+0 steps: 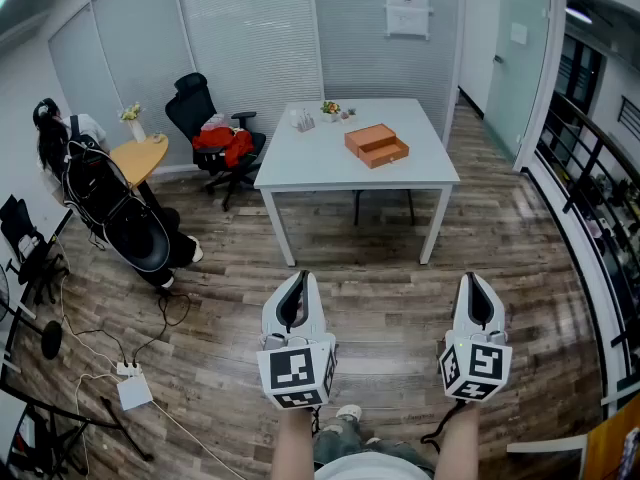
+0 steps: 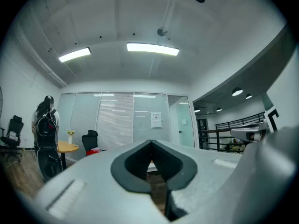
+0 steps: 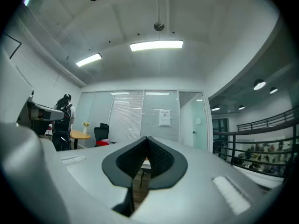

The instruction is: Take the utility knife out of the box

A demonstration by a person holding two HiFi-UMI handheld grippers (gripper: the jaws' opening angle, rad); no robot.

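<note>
At 6 o'clock the left tongs [image 1: 297, 280] and the right tongs [image 1: 477, 280] are held level, side by side over the wooden floor [image 1: 380, 268]. Both are closed tip to tip and hold nothing. Well beyond them, at 12 o'clock, stands the white worktop [image 1: 300, 158]. The orange box [image 1: 376, 145] lies on its 1 o'clock part. The utility knife cannot be made out from here.

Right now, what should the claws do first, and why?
Probably move closer to the white table: the orange box sits on it, far ahead across the wooden floor, and the left claw and right claw, both shut and empty, are nowhere near it.
</note>
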